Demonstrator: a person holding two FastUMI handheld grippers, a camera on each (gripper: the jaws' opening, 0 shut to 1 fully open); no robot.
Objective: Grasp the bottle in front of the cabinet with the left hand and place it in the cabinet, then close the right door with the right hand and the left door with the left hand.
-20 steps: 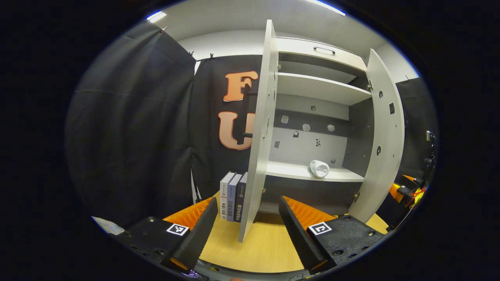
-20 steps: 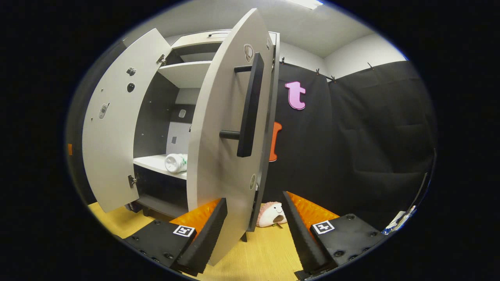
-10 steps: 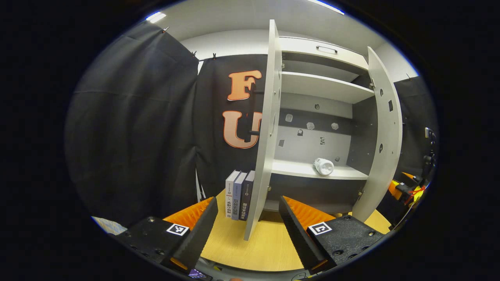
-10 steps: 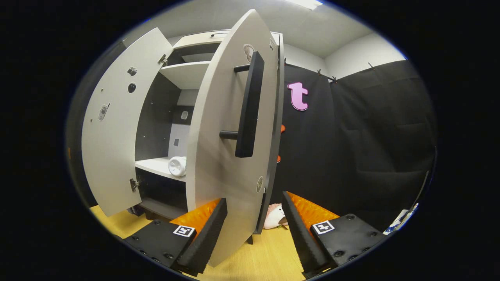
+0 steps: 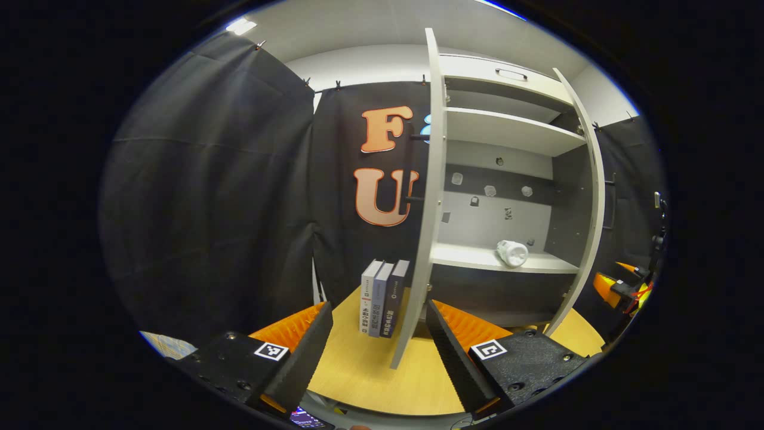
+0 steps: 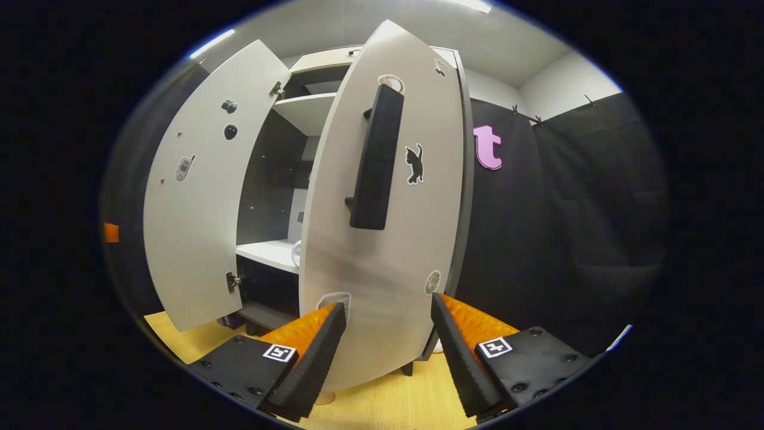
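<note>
The white bottle (image 5: pixel 512 253) lies on its side on the cabinet's middle shelf (image 5: pixel 471 258). In the left gripper view the left door (image 5: pixel 431 209) stands edge-on in front of me and the right door (image 5: pixel 592 203) is partly swung in. My left gripper (image 5: pixel 379 352) is open and empty, short of the left door's lower edge. In the right gripper view the right door (image 6: pixel 382 257) is close ahead with its black handle (image 6: pixel 375 158). My right gripper (image 6: pixel 388 352) is open, its fingers on either side of the door's lower face. A sliver of the bottle (image 6: pixel 295 254) peeks past the door.
Three books (image 5: pixel 382 297) stand upright on the wooden tabletop (image 5: pixel 358 370) just left of the left door. The left door (image 6: pixel 203 191) stands wide open in the right gripper view. The other gripper (image 5: pixel 621 289) shows at the far right behind the right door.
The right door has swung further toward shut, and my right gripper has followed it close. The bottle is now almost hidden behind it. My left gripper has shifted a little to the left.
</note>
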